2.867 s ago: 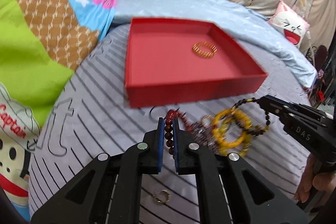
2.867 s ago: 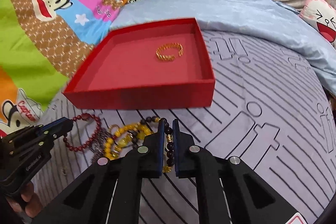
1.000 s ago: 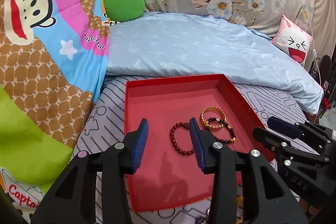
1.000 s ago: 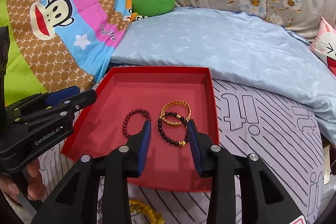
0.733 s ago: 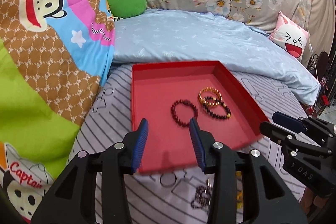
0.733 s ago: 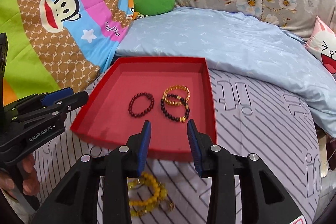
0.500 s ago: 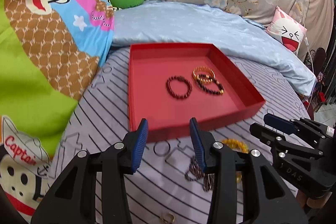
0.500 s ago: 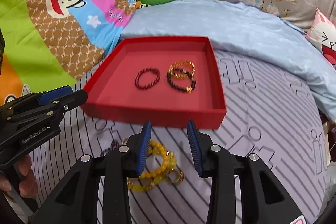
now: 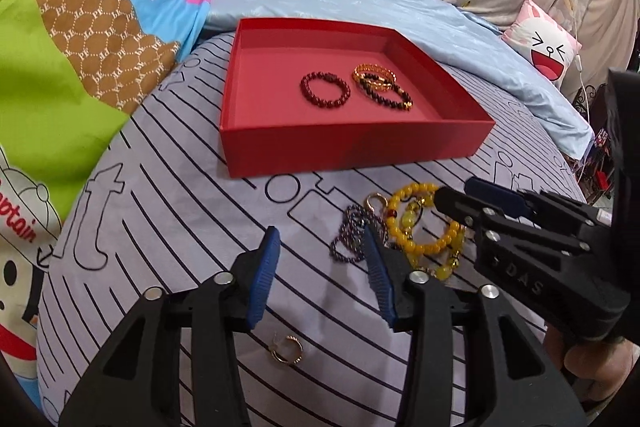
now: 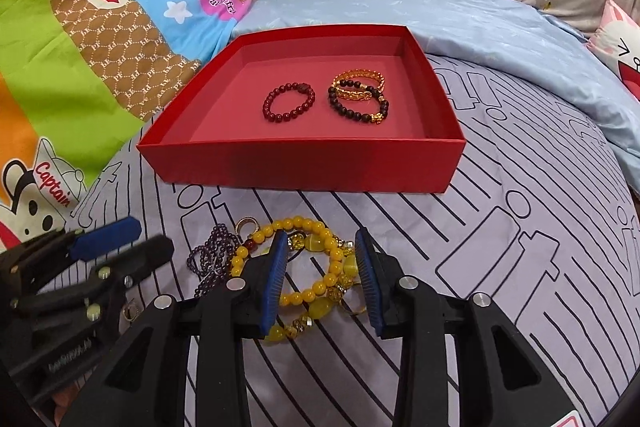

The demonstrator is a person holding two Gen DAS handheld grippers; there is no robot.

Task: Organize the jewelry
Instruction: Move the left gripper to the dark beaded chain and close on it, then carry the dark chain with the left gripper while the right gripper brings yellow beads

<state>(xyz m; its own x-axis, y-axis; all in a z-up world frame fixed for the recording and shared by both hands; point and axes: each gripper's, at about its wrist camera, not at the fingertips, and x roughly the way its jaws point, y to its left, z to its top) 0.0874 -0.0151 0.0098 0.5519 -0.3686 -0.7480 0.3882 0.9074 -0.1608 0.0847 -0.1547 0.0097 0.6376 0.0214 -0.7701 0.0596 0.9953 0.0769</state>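
Note:
A red tray (image 9: 352, 155) (image 10: 300, 167) on the striped sheet holds a dark red bead bracelet (image 9: 325, 90) (image 10: 288, 103), a gold bracelet (image 9: 374, 73) (image 10: 360, 77) and a dark bracelet with gold beads (image 9: 386, 95) (image 10: 356, 107). In front of it lie tangled yellow bead bracelets (image 9: 416, 223) (image 10: 318, 285) and a purple bead bracelet (image 9: 348, 239) (image 10: 212, 251). My left gripper (image 9: 320, 239) hovers with its jaws opening, the purple beads beside its right finger, nothing gripped. My right gripper (image 10: 320, 239) stands open over the yellow beads, pads clear of them.
A small gold ring (image 9: 286, 347) lies on the sheet under my left gripper, and another ring (image 9: 376, 201) sits at the pile's far edge. A pale blue quilt (image 10: 460, 23) lies behind the tray, a cartoon blanket (image 9: 80, 39) to the left. A hand (image 9: 592, 367) holds the right gripper.
Both grippers have drawn back from over the tray and sunk toward the pile in front of it. The left jaws stand wider than before. The bracelets in the tray have not moved.

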